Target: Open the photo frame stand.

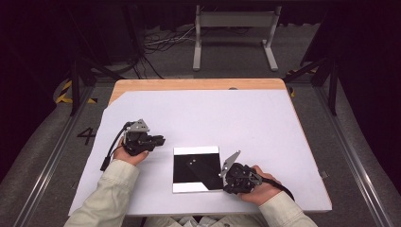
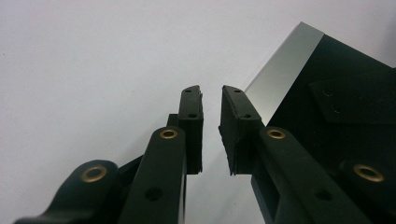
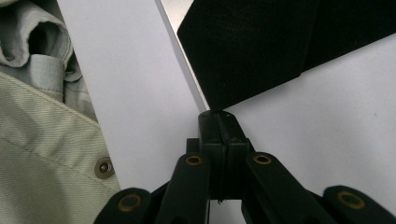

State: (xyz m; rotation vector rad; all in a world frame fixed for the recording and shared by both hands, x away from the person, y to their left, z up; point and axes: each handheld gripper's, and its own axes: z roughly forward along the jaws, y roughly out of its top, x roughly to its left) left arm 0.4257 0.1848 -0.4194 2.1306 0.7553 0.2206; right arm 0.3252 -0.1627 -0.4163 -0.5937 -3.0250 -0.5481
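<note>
A square plate [image 1: 196,168] with a dark mirror-like face and a silvery rim lies flat on the white sheet [image 1: 213,113], near the front middle. My left gripper [image 1: 161,140] rests on the sheet just left of the plate's far-left corner. In the left gripper view, the left gripper [image 2: 211,93] has its jaws a little apart with nothing between them, and the plate [image 2: 336,84] lies to their right. My right gripper [image 1: 225,183] sits at the plate's near-right corner. In the right gripper view, the right gripper [image 3: 217,116] is shut, its tips touching the corner of the plate [image 3: 252,46].
The white sheet covers most of a wooden table [image 1: 198,84]. A pale sleeve [image 3: 42,154] lies close beside the right gripper. Beyond the table are a white metal stand [image 1: 234,33] and loose cables [image 1: 161,40] on the grey floor.
</note>
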